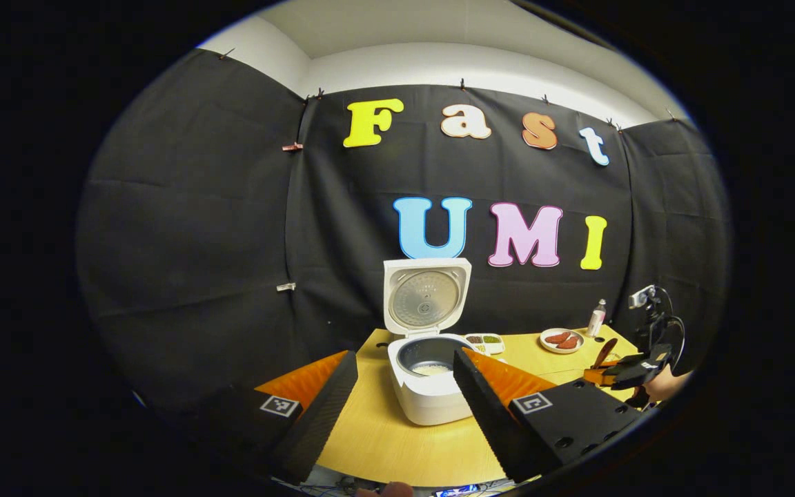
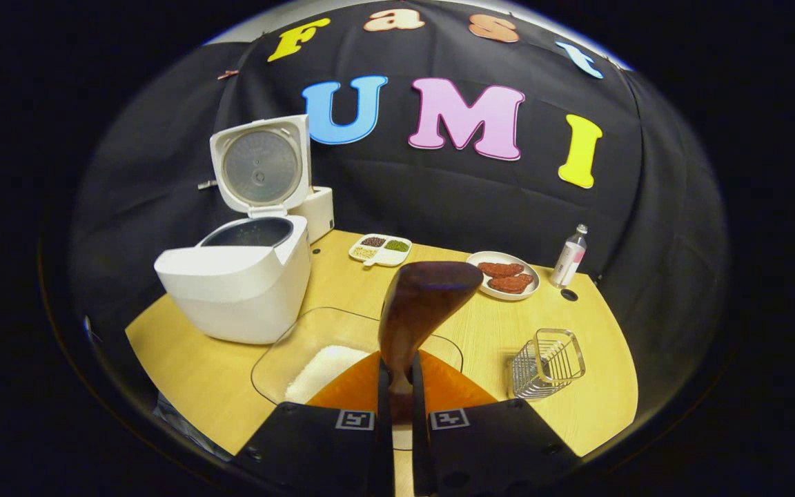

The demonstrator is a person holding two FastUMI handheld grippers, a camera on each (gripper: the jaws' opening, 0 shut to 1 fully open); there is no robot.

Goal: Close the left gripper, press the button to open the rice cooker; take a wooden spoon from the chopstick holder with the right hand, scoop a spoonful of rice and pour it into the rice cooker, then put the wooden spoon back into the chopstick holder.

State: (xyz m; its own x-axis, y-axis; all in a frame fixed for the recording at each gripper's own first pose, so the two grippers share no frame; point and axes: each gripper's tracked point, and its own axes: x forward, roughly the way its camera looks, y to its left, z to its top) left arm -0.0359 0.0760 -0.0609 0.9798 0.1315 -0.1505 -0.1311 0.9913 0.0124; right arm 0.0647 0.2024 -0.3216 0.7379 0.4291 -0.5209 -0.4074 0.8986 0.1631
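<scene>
We saw the rice cooker (image 1: 429,386) as a white, squarish pot with its lid (image 1: 426,295) swung up and standing upright behind the opening, the round metal inner plate of the lid facing forward; in the left gripper view a pale patch of rice lay at the bottom of its dark inner bowl. It stood on the wooden table (image 1: 384,435), toward the back and left of the setup. The wooden spoon (image 2: 419,310) was dark brown and glossy, with a broad rounded bowl tapering down to a narrow handle. The right gripper (image 2: 401,414) was clamped on that handle, both fingers pressing it from either side, so the spoon rose straight up from between them with its bowl uppermost. Just below and behind the spoon sat a clear container (image 2: 342,359) holding white rice, and the rice cooker stood near it to the left; the wire chopstick holder (image 2: 548,362) stood on the table to the right, apart from the spoon. The left gripper (image 1: 404,397) had its fingers spread wide with nothing between them, and the cooker showed in the gap ahead of them. The lower end of the spoon's handle was hidden between the right gripper's fingers, and the near part of the clear container was covered by them. We could not tell whether the spoon's bowl held any rice.
</scene>
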